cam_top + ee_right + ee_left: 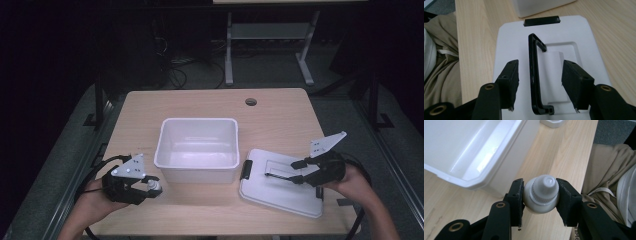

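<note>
Dim room, pale wooden desk [280, 107] carrying one white bin [197, 148] mid-desk, one white lid [280, 186] flat near the right front edge with one black handle [535, 75] on top. Small white bottle [542, 193] near the front left edge, just beside the bin wall, pinched at its shoulder by the left gripper [541, 198]; looks light, stiff and a bit slick, so better gripped on the body below the ribbed cap. Right gripper [539, 82] spread open, straddling that thin rigid handle without touching, probably the best spot to grab the lid; count: one bottle, one bin, one lid, two grippers
</note>
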Demonstrator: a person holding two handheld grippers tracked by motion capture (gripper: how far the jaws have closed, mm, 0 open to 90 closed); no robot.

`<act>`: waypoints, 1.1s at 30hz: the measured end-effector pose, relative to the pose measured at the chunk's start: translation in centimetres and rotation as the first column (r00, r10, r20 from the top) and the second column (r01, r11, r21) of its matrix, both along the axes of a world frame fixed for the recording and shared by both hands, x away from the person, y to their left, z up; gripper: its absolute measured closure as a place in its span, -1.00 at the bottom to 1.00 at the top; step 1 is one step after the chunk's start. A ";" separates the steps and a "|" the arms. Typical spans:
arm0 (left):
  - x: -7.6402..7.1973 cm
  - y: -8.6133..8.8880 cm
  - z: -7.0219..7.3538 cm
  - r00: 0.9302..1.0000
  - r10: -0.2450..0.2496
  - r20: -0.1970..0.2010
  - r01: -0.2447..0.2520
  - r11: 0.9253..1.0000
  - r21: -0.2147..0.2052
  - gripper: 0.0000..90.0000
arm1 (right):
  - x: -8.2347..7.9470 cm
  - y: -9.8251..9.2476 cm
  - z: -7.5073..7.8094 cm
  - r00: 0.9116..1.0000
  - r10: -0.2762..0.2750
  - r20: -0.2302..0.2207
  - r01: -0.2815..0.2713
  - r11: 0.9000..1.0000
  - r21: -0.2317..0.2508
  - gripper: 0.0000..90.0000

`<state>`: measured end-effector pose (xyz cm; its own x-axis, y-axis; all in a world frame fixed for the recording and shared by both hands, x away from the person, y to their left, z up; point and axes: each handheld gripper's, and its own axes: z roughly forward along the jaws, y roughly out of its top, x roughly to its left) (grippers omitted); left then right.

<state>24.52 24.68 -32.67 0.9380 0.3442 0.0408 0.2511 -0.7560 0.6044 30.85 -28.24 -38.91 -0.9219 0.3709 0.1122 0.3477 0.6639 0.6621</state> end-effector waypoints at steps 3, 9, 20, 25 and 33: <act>0.3 0.0 0.5 1.000 -0.001 0.007 0.001 1.000 0.000 0.33 | 0.0 -0.1 0.1 1.000 -0.001 0.005 0.001 1.000 0.002 0.04; 0.8 -0.1 1.2 1.000 0.003 0.012 -0.003 1.000 -0.009 0.33 | 0.0 0.0 0.0 1.000 0.001 0.004 -0.001 1.000 0.004 0.04; 2.2 -0.5 2.5 1.000 0.006 0.017 -0.006 1.000 -0.016 0.33 | 0.1 -0.1 -0.3 1.000 0.003 -0.001 -0.003 1.000 0.011 0.05; 2.7 -0.5 3.2 1.000 0.012 0.024 -0.012 1.000 -0.018 0.33 | 0.2 -0.2 -0.1 1.000 -0.001 0.002 0.001 1.000 0.013 0.05; 3.8 -0.7 4.5 0.999 0.032 0.033 -0.031 0.999 -0.014 0.33 | 0.3 0.0 0.0 1.000 0.003 0.000 -0.003 1.000 0.012 0.05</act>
